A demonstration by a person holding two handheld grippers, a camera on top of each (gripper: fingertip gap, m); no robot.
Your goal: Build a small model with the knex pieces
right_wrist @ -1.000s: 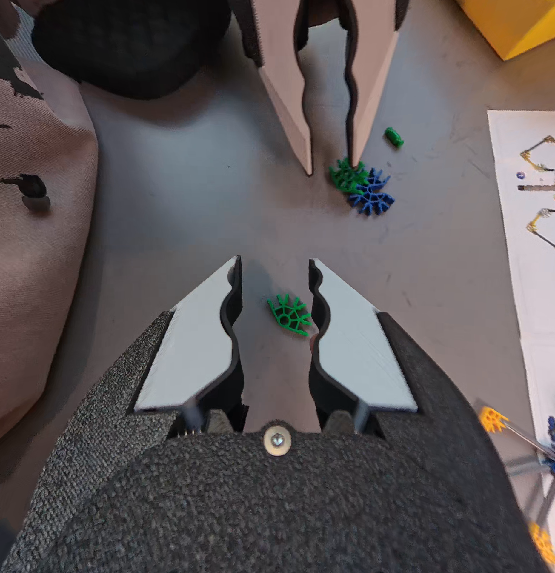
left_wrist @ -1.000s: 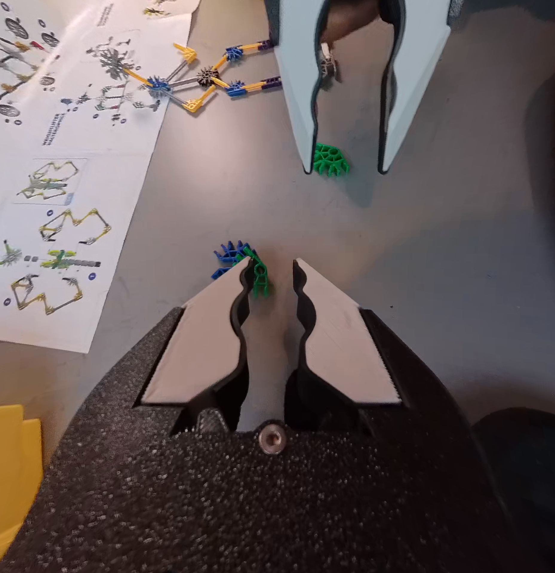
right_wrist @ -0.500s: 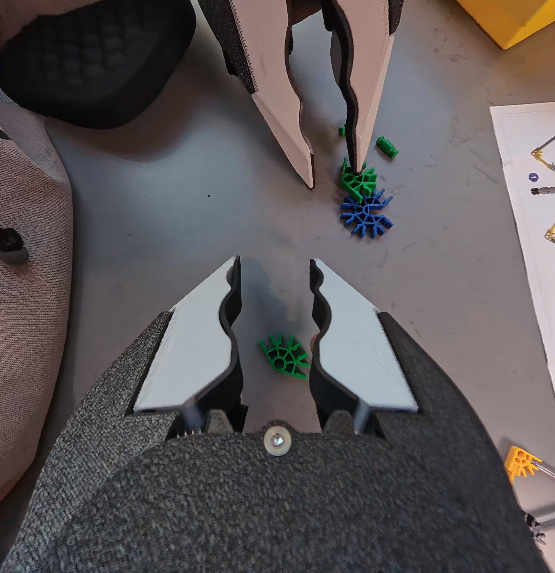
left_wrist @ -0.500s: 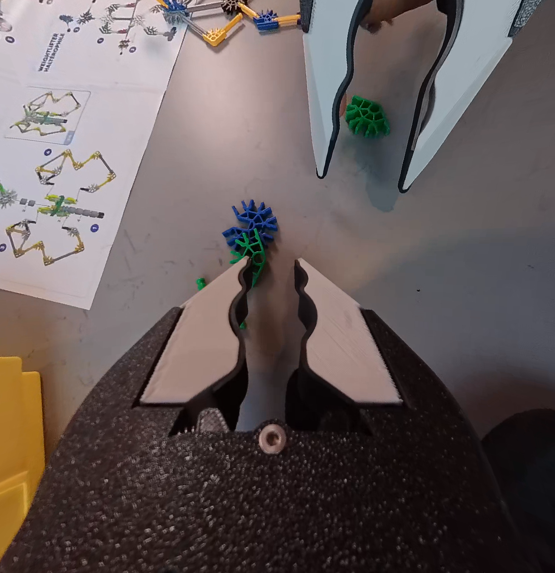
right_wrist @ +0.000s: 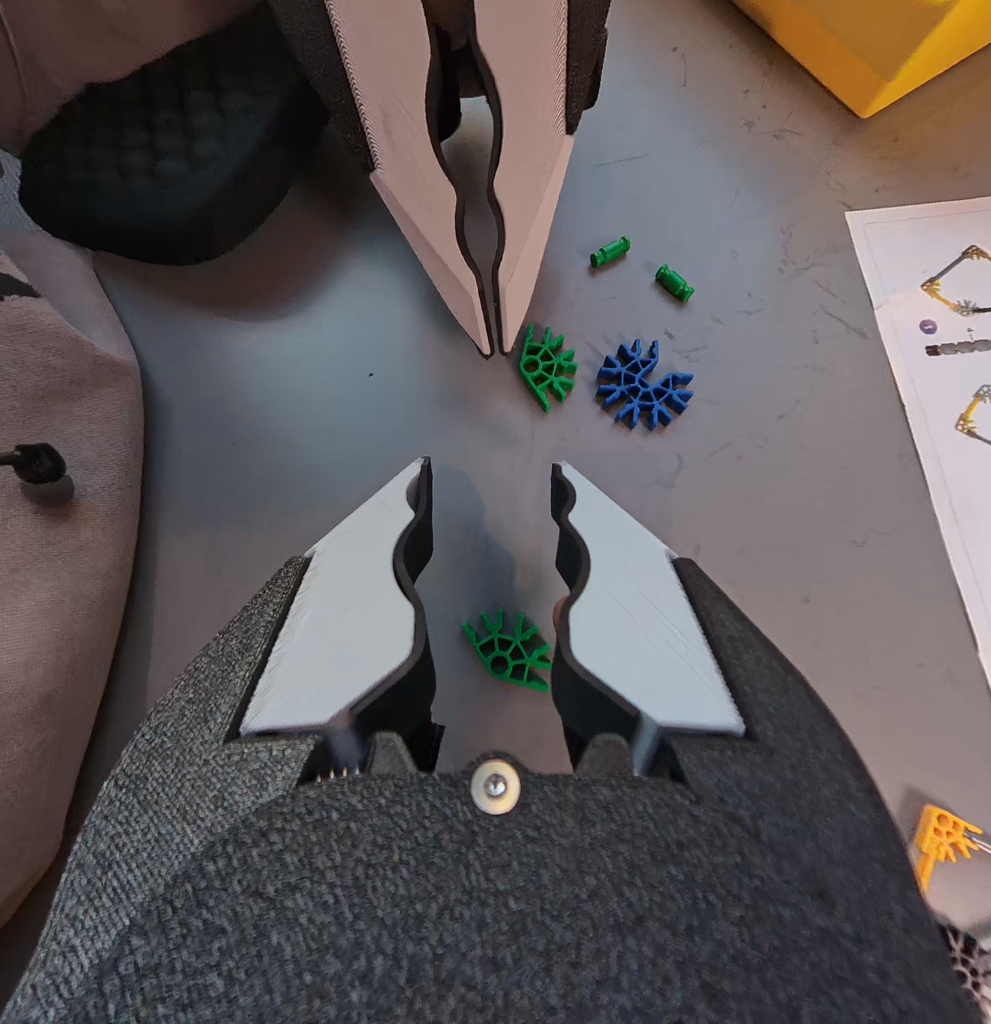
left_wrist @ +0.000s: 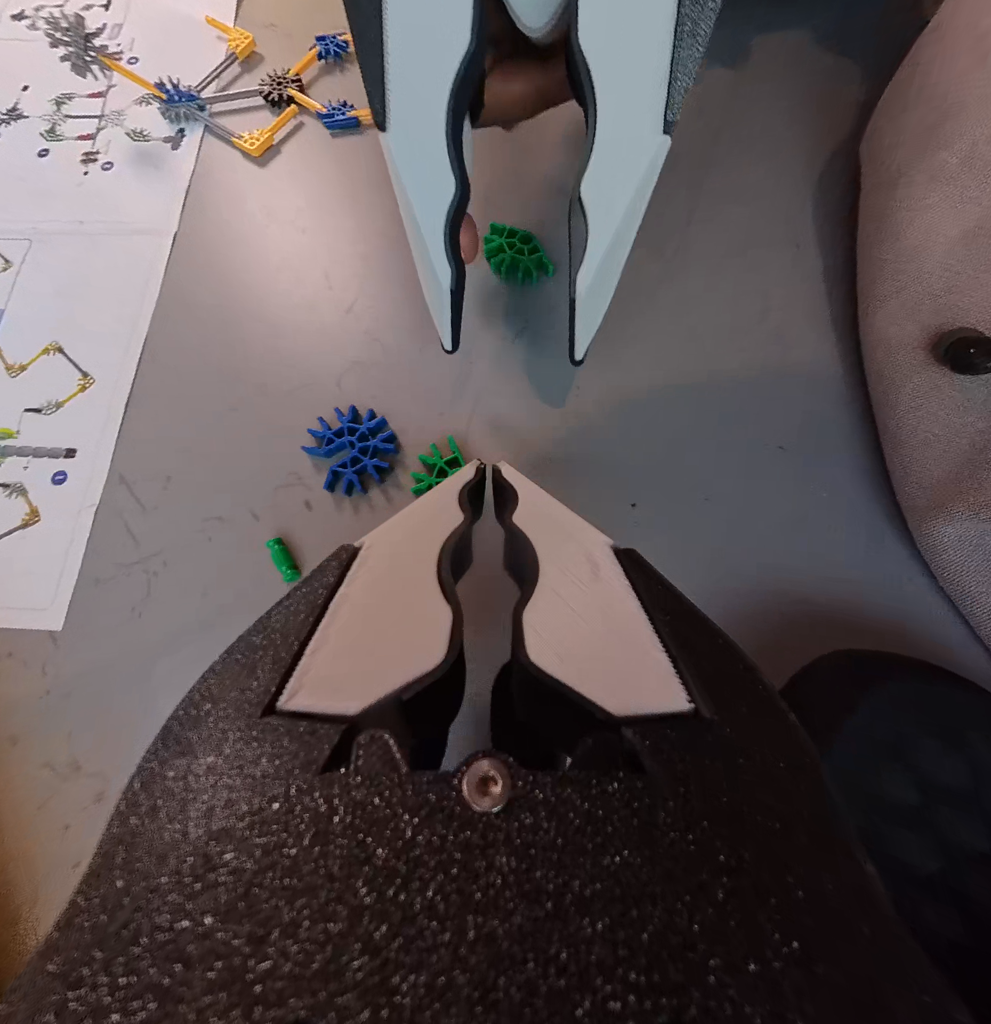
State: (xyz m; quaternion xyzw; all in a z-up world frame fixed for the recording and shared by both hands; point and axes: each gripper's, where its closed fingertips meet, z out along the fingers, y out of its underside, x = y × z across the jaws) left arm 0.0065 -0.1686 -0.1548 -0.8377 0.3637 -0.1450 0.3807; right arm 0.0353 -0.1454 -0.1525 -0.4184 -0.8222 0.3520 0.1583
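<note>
My right claw (right_wrist: 488, 465) was spread wide over the grey table (right_wrist: 260, 388), a green fan piece (right_wrist: 507, 656) lying flat between its fingers, close to the right one. My left claw (left_wrist: 487, 465) was pressed together and empty, its tips just beside a second green fan (right_wrist: 545, 365). A blue snowflake piece (left_wrist: 352, 449) lay near that, two green rods (right_wrist: 609, 252) beyond, the instruction sheet (left_wrist: 66, 277) farther left.

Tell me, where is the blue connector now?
The blue connector lies flat on the grey table, right of a green connector in the right wrist view.
</note>
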